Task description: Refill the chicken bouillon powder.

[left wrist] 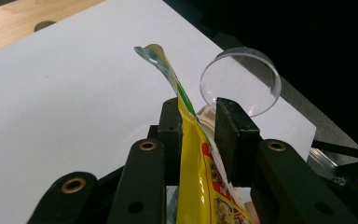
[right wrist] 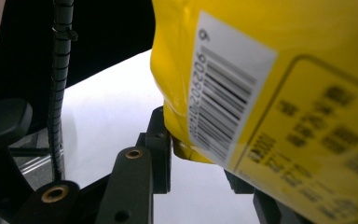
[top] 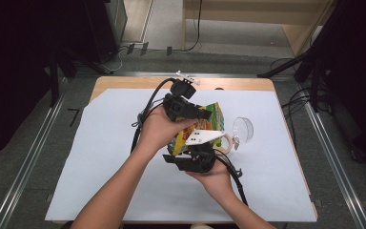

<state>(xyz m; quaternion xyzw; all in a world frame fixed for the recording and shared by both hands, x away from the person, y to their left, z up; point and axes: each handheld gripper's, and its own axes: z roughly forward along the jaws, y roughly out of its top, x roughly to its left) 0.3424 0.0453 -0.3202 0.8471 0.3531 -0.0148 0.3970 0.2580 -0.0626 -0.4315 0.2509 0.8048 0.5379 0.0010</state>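
A: Where is the yellow packet (top: 213, 125)?

B: Held up over the white sheet (top: 105, 157) that covers the table (top: 124, 82), between both hands, just beside the clear plastic cup (top: 242, 130), which lies on its side on the sheet.

A: Which side of the cup?

B: In the high view the packet is just left of the cup. A pale ring, like a roll of tape (top: 225, 141), lies on the sheet between the packet and the cup, close under the packet's lower edge.

A: What is the left gripper (top: 194, 113) doing?

B: It comes at the packet from the side away from the person. In the left gripper view (left wrist: 198, 128) the jaws stand narrow with the packet's top edge between them; the left jaw lies against the film, the right one a little off it, so I can't tell if the packet is truly pinched.

A: And the right gripper (top: 193, 153)?

B: It is at the packet's near, lower end. In the right gripper view (right wrist: 193, 149) the bottom corner, the side with the barcode, sits between the jaws, touching the left one. The right jaw is mostly hidden behind the packet, so I can't tell how firm that hold is either.
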